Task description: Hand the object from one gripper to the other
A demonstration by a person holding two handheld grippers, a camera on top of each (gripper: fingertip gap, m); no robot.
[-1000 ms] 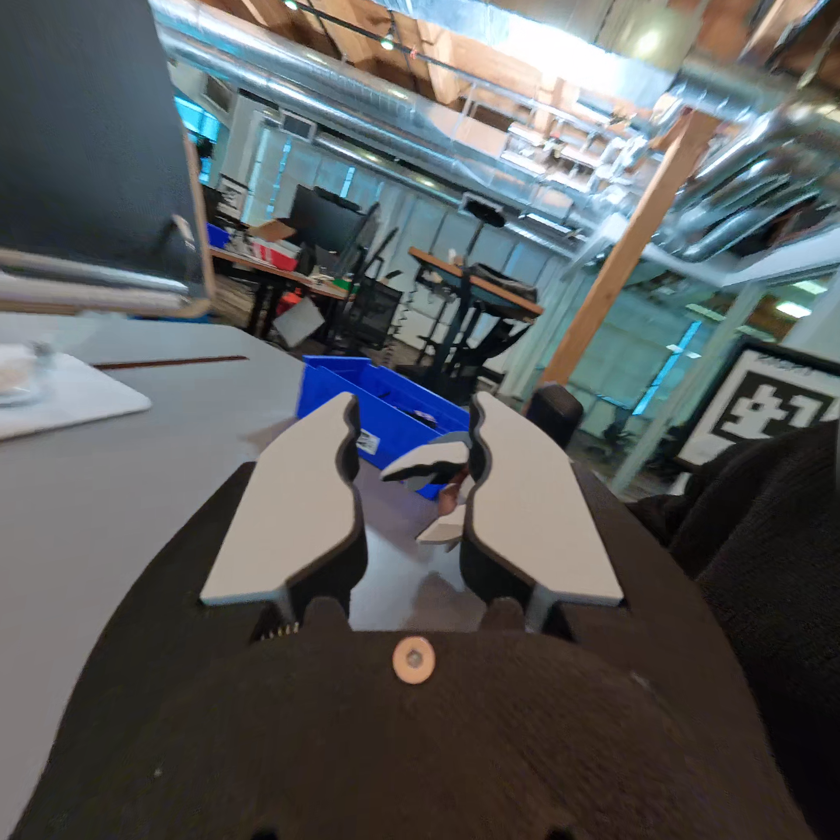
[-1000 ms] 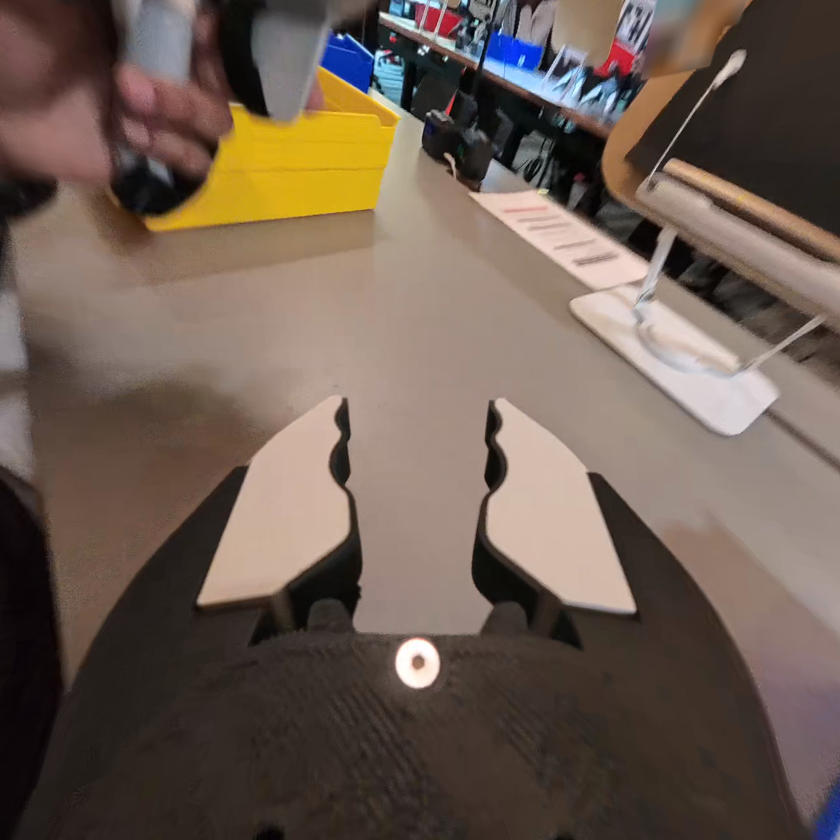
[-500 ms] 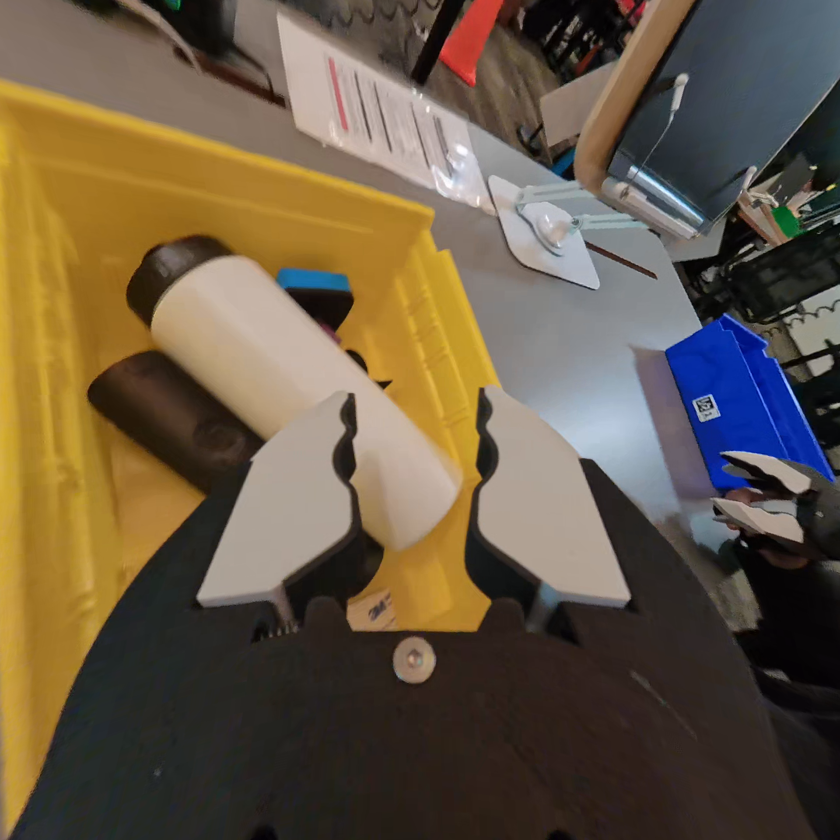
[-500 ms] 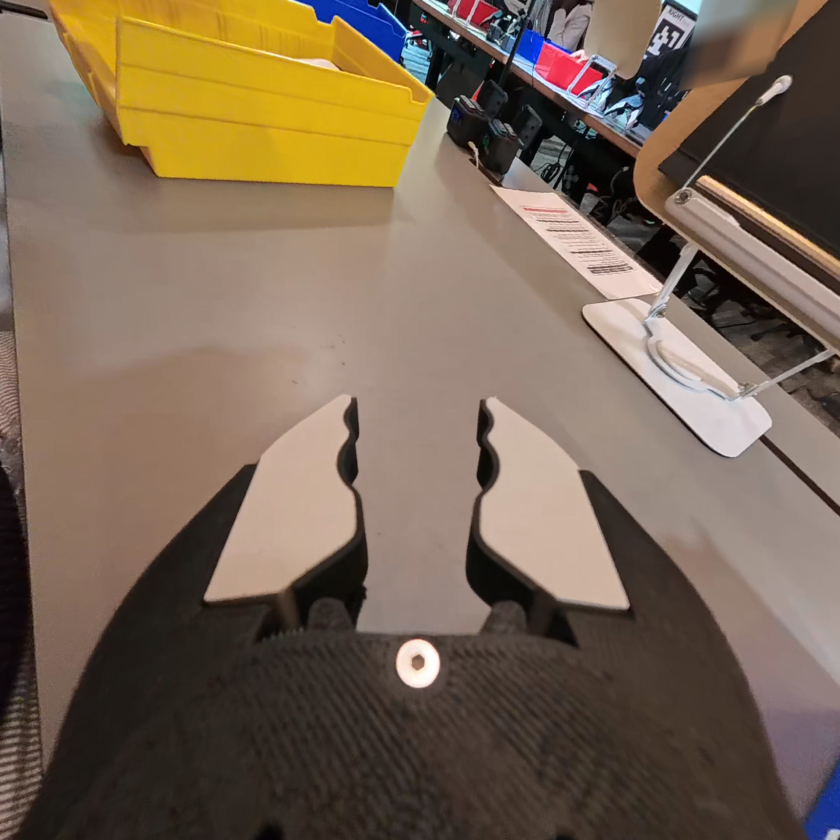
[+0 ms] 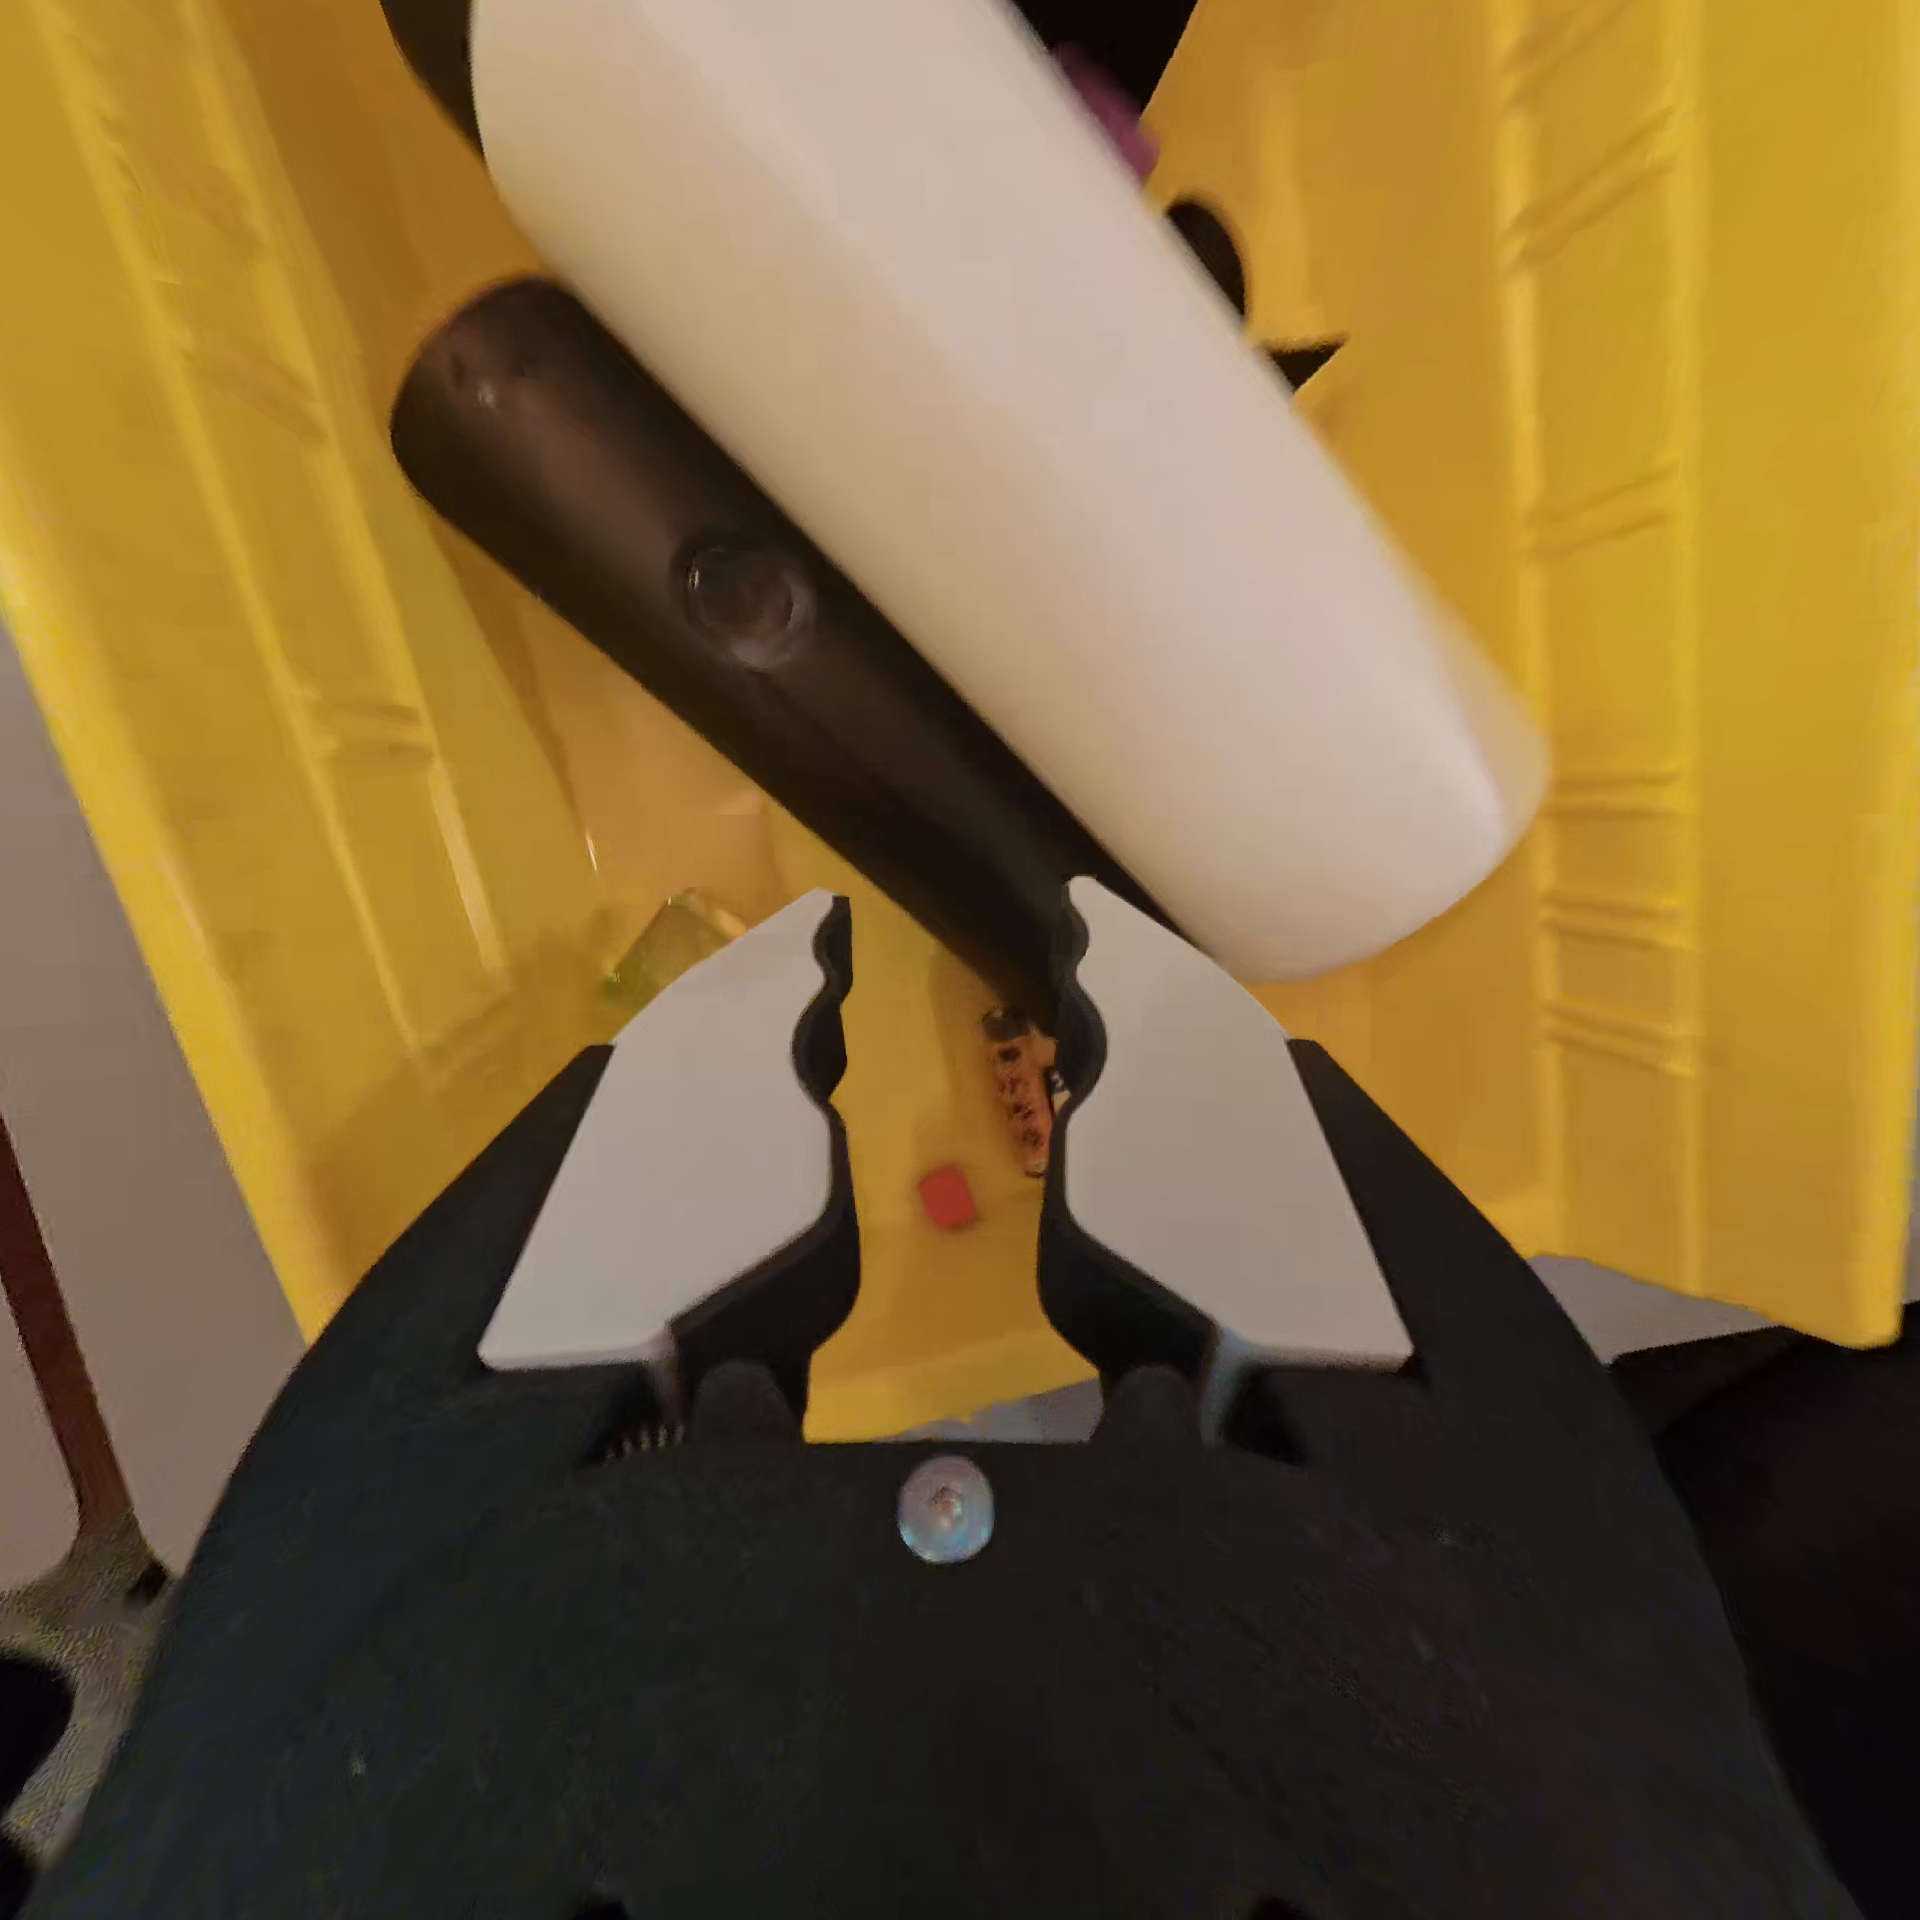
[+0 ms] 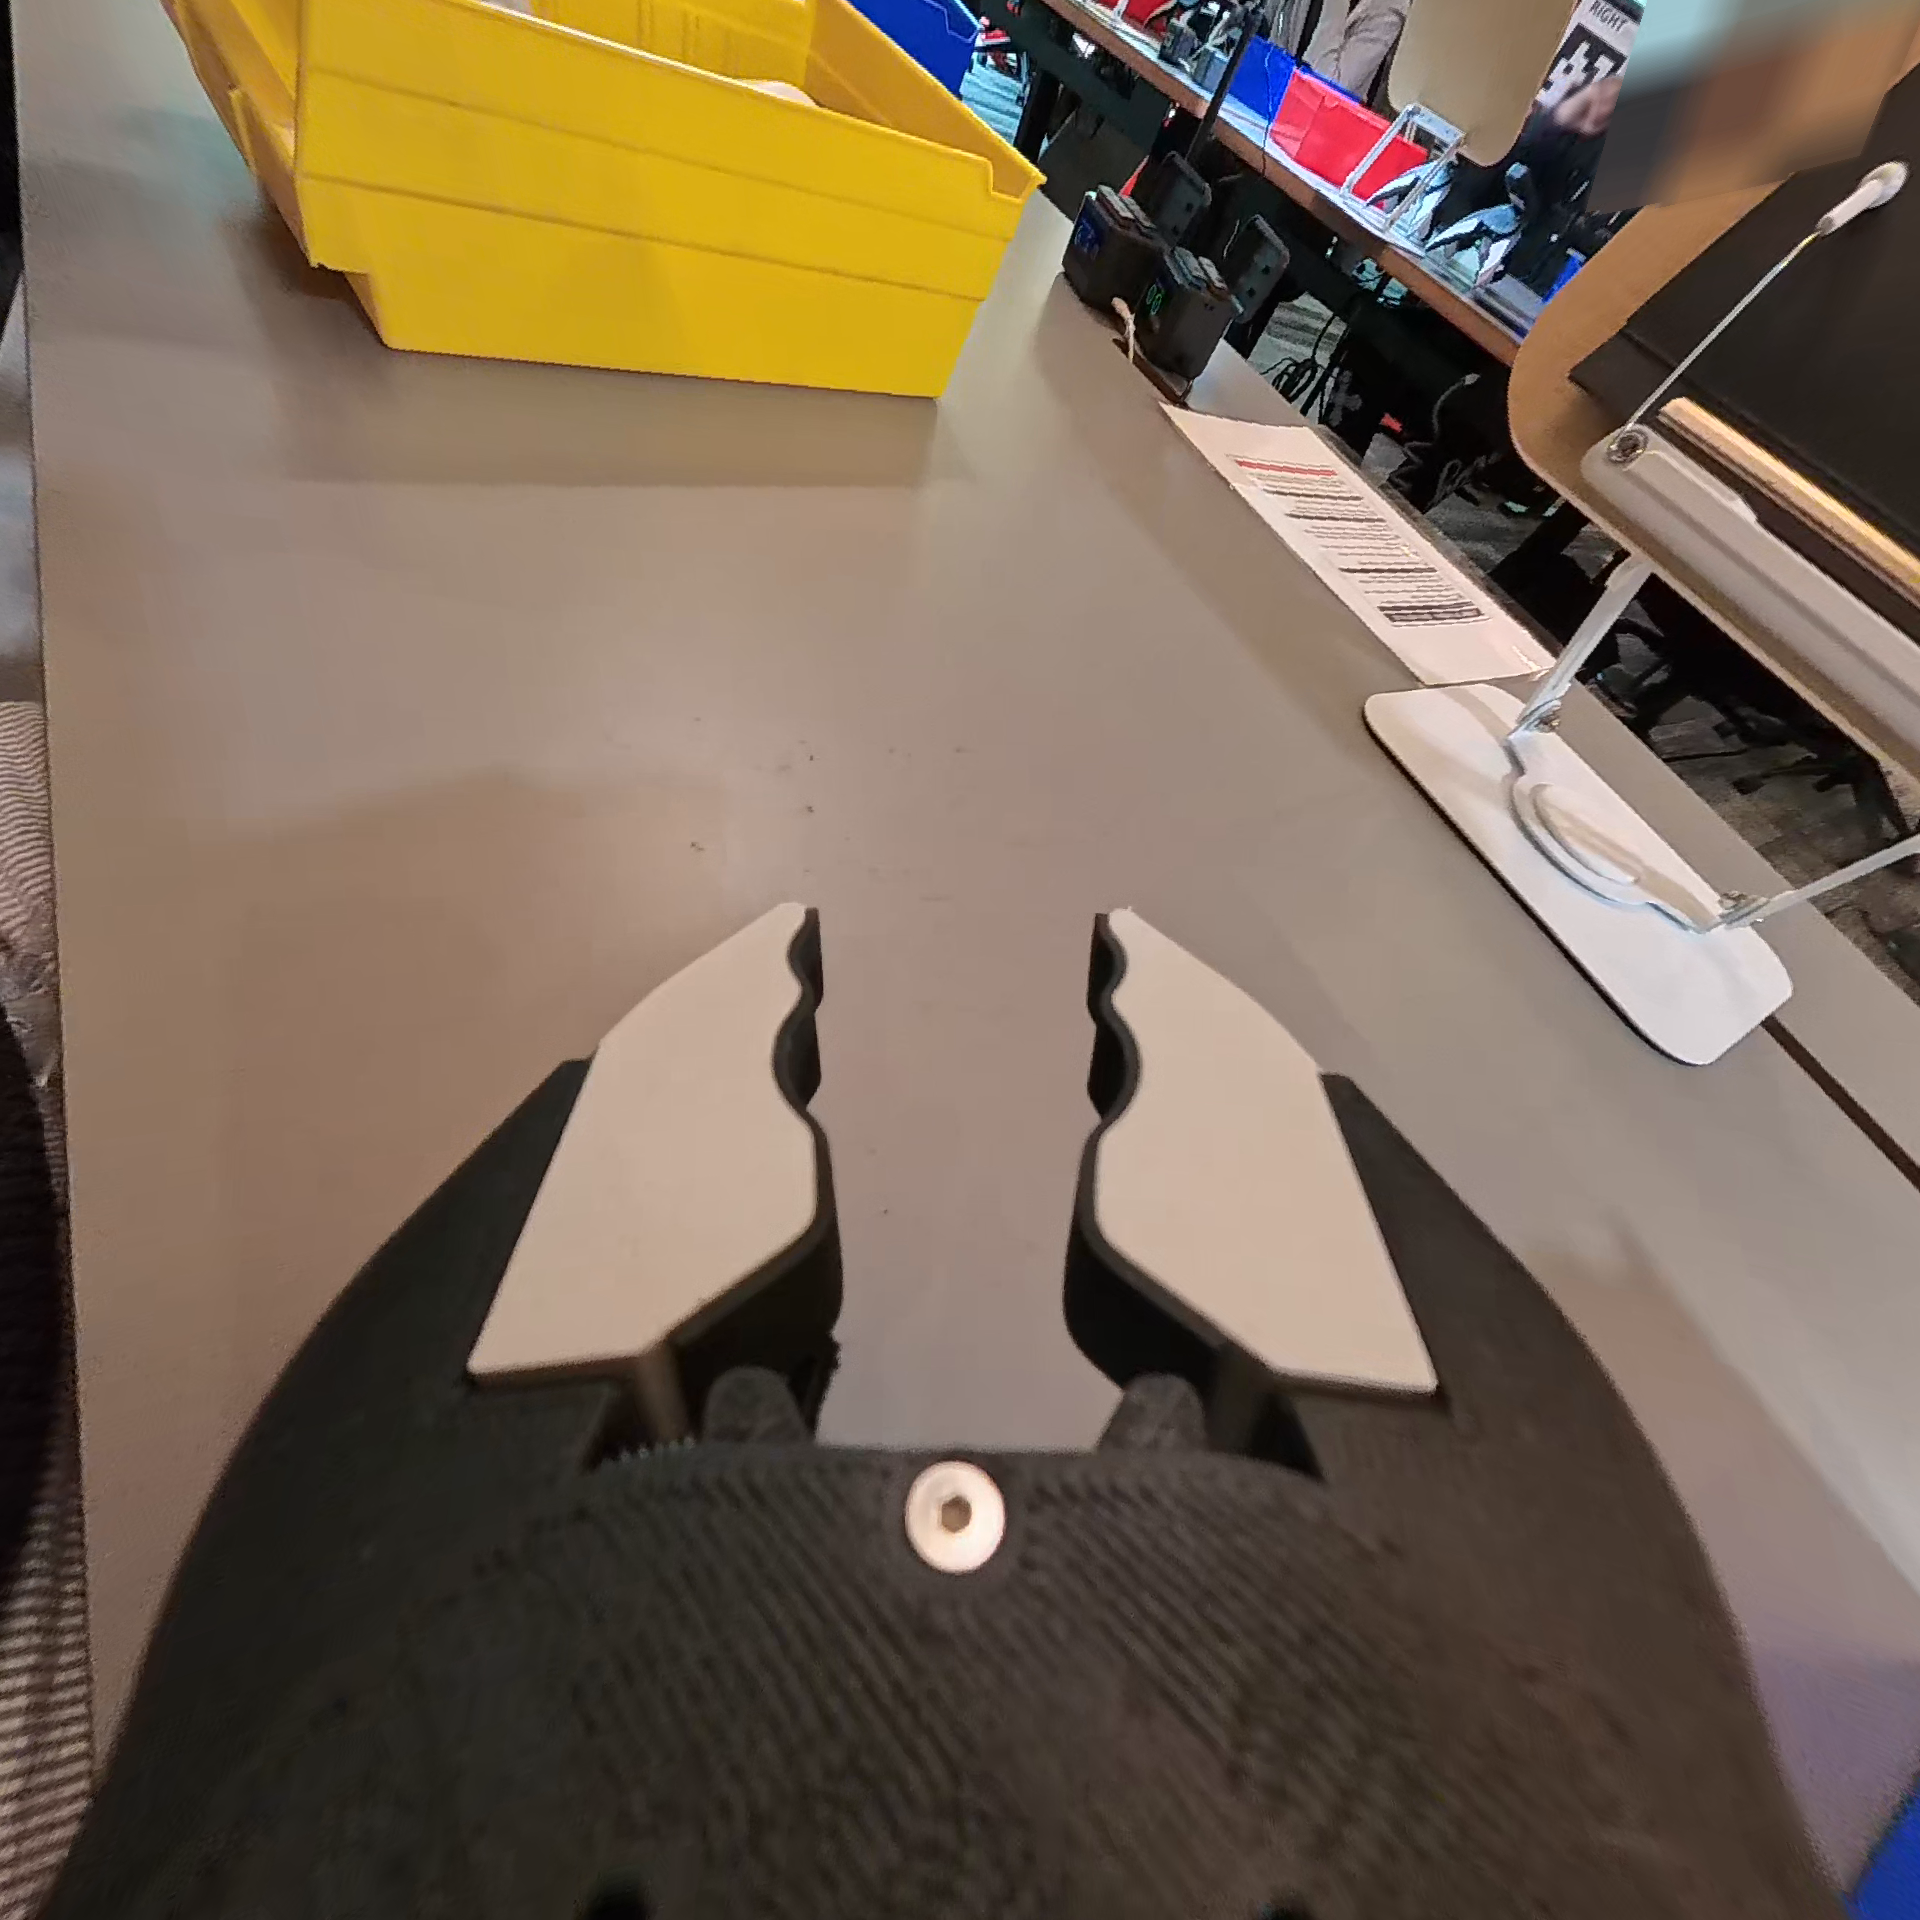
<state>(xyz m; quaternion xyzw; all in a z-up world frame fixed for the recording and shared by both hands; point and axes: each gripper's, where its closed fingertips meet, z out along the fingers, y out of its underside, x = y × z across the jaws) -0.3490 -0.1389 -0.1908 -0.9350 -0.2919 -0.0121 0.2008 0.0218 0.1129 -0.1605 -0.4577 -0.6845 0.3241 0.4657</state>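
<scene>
Grey table [image 6: 623, 675] carries a yellow bin [image 6: 665, 239] at its far left. Left gripper [image 5: 945, 1029] hangs over the bin, fingers parted and empty, near a white bottle [image 5: 987, 447] lying across a black cylinder [image 5: 665, 561]. Right gripper [image 6: 951, 997] hovers over bare table, fingers wide, empty.

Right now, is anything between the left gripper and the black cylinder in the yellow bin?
Nothing visible. The open left gripper is right at the black cylinder's near end, which sits against its right finger. The white bottle lies across the cylinder's far side, crowding it but not blocking the near end.
</scene>
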